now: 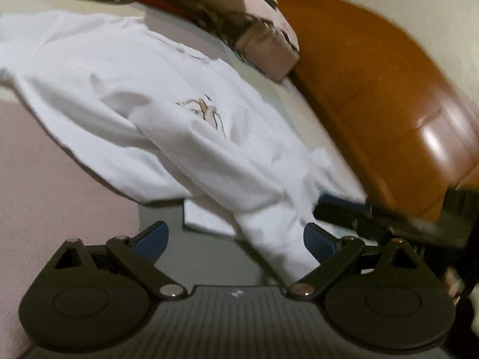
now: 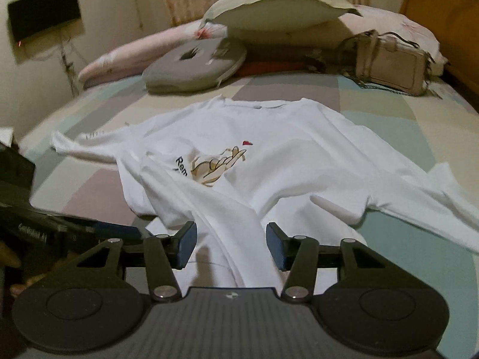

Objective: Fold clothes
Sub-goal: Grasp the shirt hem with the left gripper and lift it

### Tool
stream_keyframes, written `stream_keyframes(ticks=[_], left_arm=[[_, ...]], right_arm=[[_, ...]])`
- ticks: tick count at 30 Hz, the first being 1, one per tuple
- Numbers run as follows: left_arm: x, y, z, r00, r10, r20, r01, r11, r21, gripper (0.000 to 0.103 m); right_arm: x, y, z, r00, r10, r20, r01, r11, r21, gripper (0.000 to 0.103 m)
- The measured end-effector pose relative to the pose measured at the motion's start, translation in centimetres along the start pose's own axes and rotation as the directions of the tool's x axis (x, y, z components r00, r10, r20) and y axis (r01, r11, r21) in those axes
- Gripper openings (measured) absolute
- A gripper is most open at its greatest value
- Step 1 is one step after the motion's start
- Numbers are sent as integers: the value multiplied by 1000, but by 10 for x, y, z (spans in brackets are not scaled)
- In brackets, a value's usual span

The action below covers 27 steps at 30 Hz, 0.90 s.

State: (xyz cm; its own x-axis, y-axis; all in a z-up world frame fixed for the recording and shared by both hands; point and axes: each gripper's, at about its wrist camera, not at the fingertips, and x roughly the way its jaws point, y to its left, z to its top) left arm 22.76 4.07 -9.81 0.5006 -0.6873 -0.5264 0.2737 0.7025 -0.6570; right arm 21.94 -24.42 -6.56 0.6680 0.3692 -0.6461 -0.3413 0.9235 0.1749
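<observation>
While the white shirt (image 2: pixel 269 155) lies half gathered on the bed (image 2: pixel 404 239), a ridge of cloth runs between both my wide-open tools, right gripper (image 2: pixel 231 246) and left gripper (image 1: pixel 236 240). I'd close on cloth only, then lift evenly, clear of the handbag (image 2: pixel 392 64).

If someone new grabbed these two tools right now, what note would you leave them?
Left tongs: open, white fabric lying between the pads, nothing gripped.
Right tongs: open, straddling the same bunched fold of cloth.
White T-shirt: spread on the patchwork bedspread, print up, one side partly folded over the print, near hem rumpled.
Handbag and grey cushion lie beyond the collar.
Done: perhaps one side fold started.
Left: flatten it, fold the other side, then fold it lengthwise.
</observation>
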Motion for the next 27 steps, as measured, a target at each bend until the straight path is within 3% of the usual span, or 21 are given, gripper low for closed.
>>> stream_keyframes(ticks=[4,6,10,13,20,22,23,27], left_arm=[[0,16,8,999,-36,40,39,996,-82,85],[1,22,10,998,-57,40,61,989,-134,72],[1,37,7,991,-130,22,131,959,-251,56],[10,40,9,994,-111,12,110,963,-244,39],[11,45,3,993,-119,26,122,969,-216,27],[9,48,0,993,-114,38,119,969,-216,19],[9,52,-1,993,-109,47,117,967,-228,10],[11,55,0,994,-88,64,102,959,-266,8]], right_arm=[[-10,-3,-5,1000,6,31,-7,999,42,57],[-14,-4,-8,999,9,46,-11,998,63,57],[-24,-7,-13,997,12,76,-20,995,102,57],[-27,-10,-16,996,9,86,-19,993,118,57],[-29,-12,-23,997,1,78,-12,989,148,57],[-32,-13,-27,997,-4,82,-9,988,155,57],[-33,-13,-28,997,-8,82,-6,987,159,57],[-37,-15,-32,996,-13,86,-2,986,169,59]])
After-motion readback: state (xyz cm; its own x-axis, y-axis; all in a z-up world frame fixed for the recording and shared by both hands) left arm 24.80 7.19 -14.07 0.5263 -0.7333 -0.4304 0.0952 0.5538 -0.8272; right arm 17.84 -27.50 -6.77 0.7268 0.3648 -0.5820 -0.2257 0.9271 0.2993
